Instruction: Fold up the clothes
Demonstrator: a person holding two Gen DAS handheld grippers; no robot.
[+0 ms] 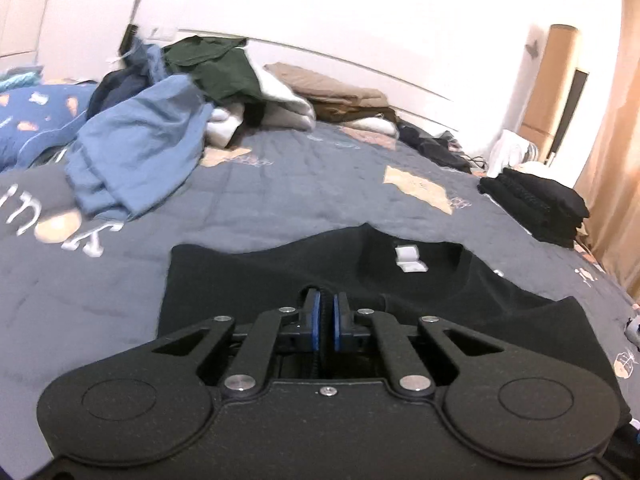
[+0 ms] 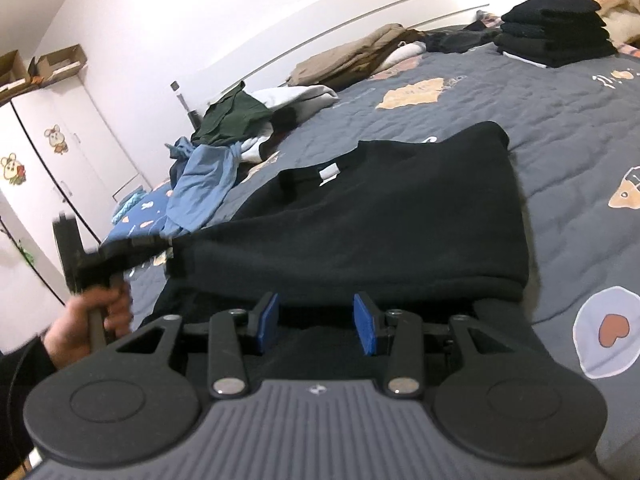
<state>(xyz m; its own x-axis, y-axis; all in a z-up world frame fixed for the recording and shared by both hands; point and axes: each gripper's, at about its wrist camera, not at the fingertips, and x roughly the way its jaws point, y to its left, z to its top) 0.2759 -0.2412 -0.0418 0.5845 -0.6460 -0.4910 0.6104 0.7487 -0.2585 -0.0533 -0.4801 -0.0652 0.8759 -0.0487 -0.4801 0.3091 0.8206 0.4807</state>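
A black shirt point(image 1: 248, 280) lies on the grey quilted bed point(image 1: 300, 184), its collar and white label point(image 1: 408, 260) facing up. My left gripper point(image 1: 326, 298) is shut, its blue pads almost together on a pinch of the shirt's near edge. The right wrist view shows that left gripper point(image 2: 166, 243), held by a hand point(image 2: 92, 320), pulling a corner of the black shirt point(image 2: 380, 220) taut to the left. My right gripper point(image 2: 316, 304) stands open at the shirt's near hem. Its blue pads point(image 2: 366, 324) are bare and apart, and their tips are tucked under the folded cloth.
A loose heap of clothes sits at the bed's far side: a blue garment point(image 1: 136, 148), a green one point(image 1: 216, 68) and folded tan pieces point(image 1: 332, 88). A folded black stack point(image 1: 536, 204) stands near the right edge by a curtain point(image 1: 612, 160). A white wardrobe point(image 2: 52, 152) is at the left.
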